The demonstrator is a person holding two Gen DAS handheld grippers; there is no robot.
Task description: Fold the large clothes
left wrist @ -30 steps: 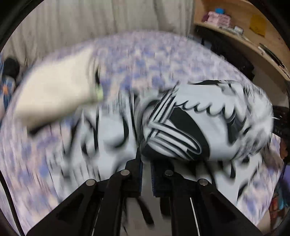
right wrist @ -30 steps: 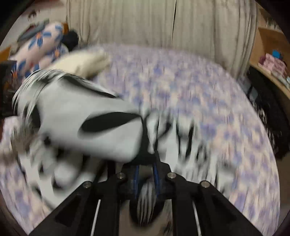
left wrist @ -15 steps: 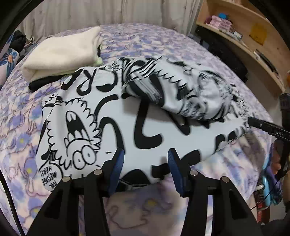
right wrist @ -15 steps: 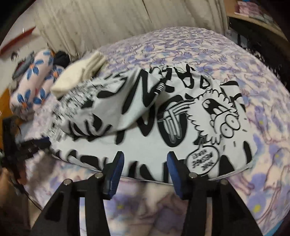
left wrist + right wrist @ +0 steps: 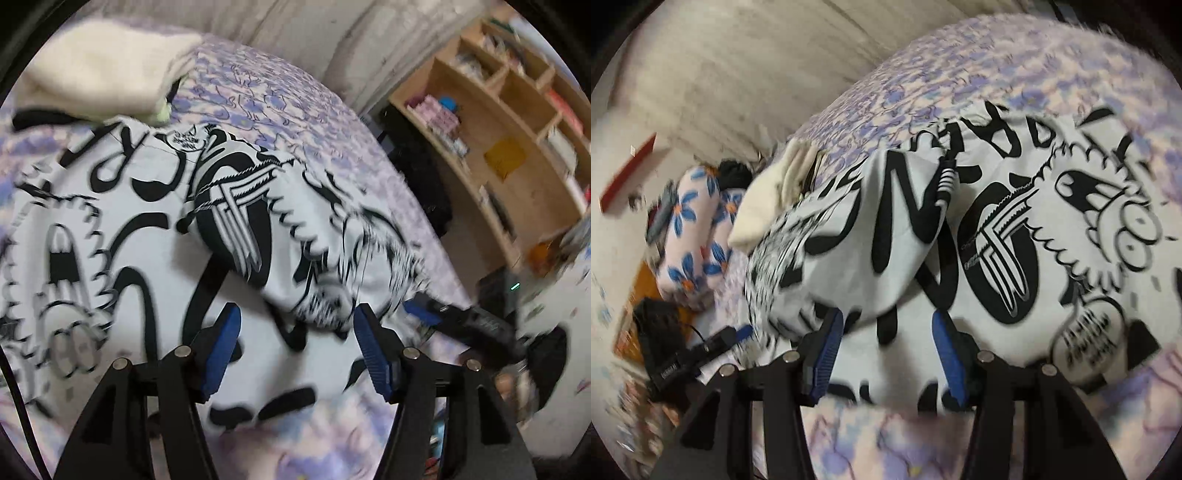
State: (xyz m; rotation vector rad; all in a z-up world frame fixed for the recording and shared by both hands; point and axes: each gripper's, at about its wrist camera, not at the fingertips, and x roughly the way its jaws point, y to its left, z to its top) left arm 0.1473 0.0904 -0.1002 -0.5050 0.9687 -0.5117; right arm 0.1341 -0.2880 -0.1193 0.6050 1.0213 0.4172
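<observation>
On the bed (image 5: 280, 92), the black-and-white cartoon-print shirt (image 5: 147, 280) lies spread out with one flap already thrown across the middle, so I'd say we're between folds. Left gripper (image 5: 295, 343) sits at 6 o'clock over the near hem, jaws wide apart, holding nothing. Right gripper (image 5: 886, 354), same deal: spread open at 6 o'clock, empty. A cream folded garment (image 5: 99, 66) sits at 11 o'clock. Next move probably needs both pinching an edge to bring over.
</observation>
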